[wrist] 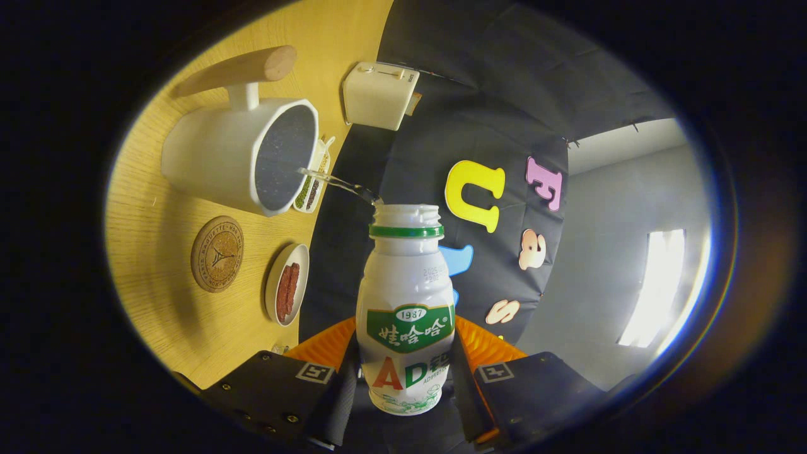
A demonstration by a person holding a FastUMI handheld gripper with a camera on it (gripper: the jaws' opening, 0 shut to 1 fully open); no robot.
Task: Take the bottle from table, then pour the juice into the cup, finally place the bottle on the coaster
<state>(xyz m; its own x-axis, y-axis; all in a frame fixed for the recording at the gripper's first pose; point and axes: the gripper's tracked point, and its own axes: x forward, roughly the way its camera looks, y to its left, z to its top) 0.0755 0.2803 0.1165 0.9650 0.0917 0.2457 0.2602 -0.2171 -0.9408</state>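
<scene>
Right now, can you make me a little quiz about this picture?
1. True or false: the gripper is shut on the bottle.
2. Where does the stream from the bottle's mouth go? A) onto the coaster B) into the cup C) onto the plate
3. Fill in: the cup has a long wooden ____.

Key: 1 true; 2 B; 3 handle.
</scene>
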